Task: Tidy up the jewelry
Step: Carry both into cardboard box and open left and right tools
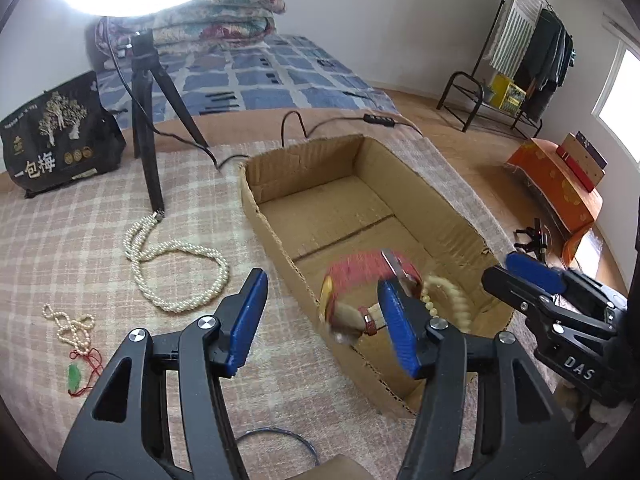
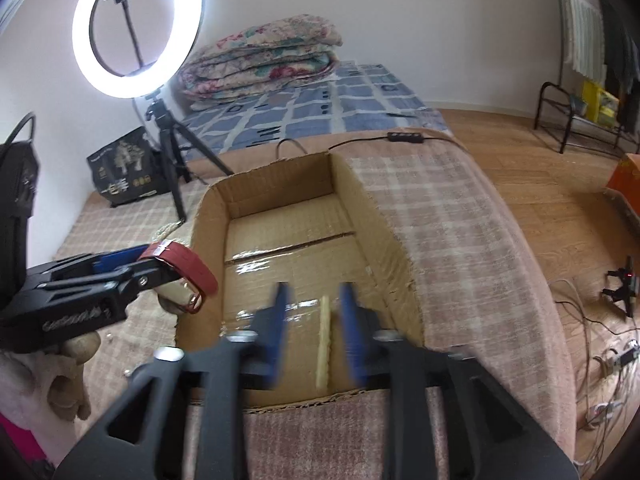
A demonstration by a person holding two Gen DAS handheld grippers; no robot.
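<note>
Left wrist view took in the plaid table (image 1: 80,240) with the box (image 1: 452,216) on it, both grippers over its near end. Left gripper (image 1: 320,320) stood open around a blurred red watch (image 1: 360,280); right gripper (image 2: 316,328) stood open with cream beads (image 2: 324,344) between its fingers. A pearl necklace (image 1: 176,264) lay on the table left of the box.

Far half of the cardboard box (image 1: 312,200) is bare floor, open from above. Near end is crowded: red strap (image 1: 360,272), cream beads (image 1: 448,300), both grippers over it. Left of box: pearl rope (image 1: 176,272) and tripod leg (image 1: 150,172) block the cloth; cable (image 1: 320,124) runs along the far edge.
</note>
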